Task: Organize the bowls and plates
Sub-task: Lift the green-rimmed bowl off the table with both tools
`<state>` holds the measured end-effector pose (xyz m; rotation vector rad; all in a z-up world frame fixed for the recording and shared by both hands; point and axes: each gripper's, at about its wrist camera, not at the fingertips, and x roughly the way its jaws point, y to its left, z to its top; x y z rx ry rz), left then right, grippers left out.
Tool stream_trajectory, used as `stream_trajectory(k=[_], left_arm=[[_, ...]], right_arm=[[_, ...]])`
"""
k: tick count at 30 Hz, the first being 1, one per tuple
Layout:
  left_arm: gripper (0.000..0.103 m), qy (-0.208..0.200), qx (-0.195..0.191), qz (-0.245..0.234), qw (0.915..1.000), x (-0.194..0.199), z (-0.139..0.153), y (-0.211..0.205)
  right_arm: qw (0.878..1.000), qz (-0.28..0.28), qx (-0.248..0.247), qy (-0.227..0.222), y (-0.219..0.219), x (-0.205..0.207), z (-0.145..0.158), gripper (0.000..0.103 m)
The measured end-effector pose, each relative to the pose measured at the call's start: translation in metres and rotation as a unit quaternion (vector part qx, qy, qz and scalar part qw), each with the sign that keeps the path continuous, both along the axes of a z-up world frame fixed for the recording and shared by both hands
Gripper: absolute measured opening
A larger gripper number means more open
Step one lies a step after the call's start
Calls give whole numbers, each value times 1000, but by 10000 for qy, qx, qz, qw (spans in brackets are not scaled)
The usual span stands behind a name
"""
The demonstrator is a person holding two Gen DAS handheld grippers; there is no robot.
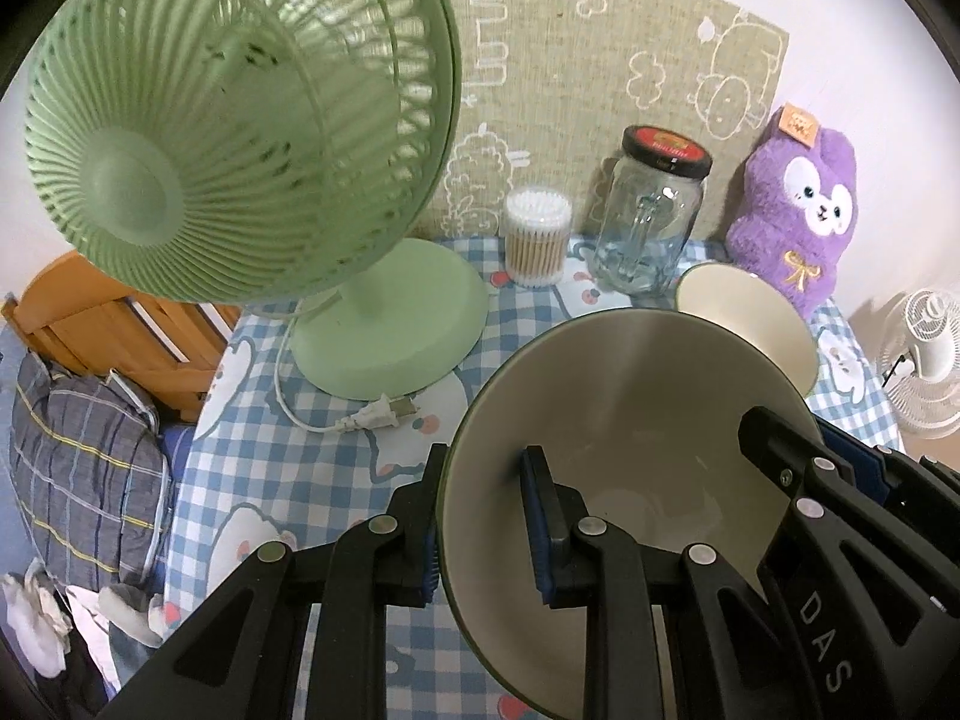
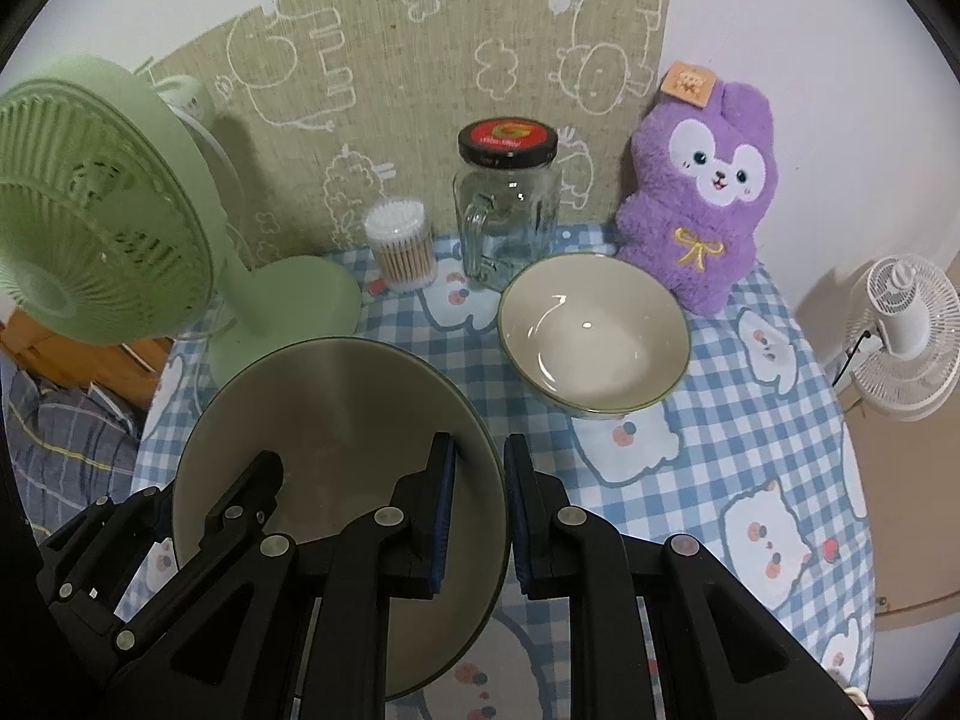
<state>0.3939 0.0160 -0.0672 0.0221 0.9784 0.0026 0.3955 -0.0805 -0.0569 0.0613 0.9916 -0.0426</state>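
Both black grippers, left (image 1: pixel 483 516) and right (image 2: pixel 477 516), pinch opposite rims of one cream, green-rimmed ceramic bowl (image 2: pixel 336 420); a matching bowl (image 2: pixel 594 330) sits far right.

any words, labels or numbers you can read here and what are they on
"DAS": white letters on the black body of the right tool, seen in the left wrist view.
Jar lid: print round the red label, too blurred to read.
Orange tag on the purple plush rabbit: marks too small to read.
Wall mat: outline drawings only, no clear words.
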Motion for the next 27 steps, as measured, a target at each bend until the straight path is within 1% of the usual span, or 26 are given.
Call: stream_trajectory(k=[11, 19, 27], left_arm=[[21, -213, 1, 53, 9998, -29, 44, -4], [21, -285, -91, 74, 9995, -58, 66, -9], [21, -427, -69, 80, 9990, -93, 88, -11]], right_arm=[[9998, 31, 7, -214, 0, -33, 45, 20], [9995, 50, -74, -300, -3, -66, 70, 20], [9990, 109, -58, -440, -6, -105, 92, 20]])
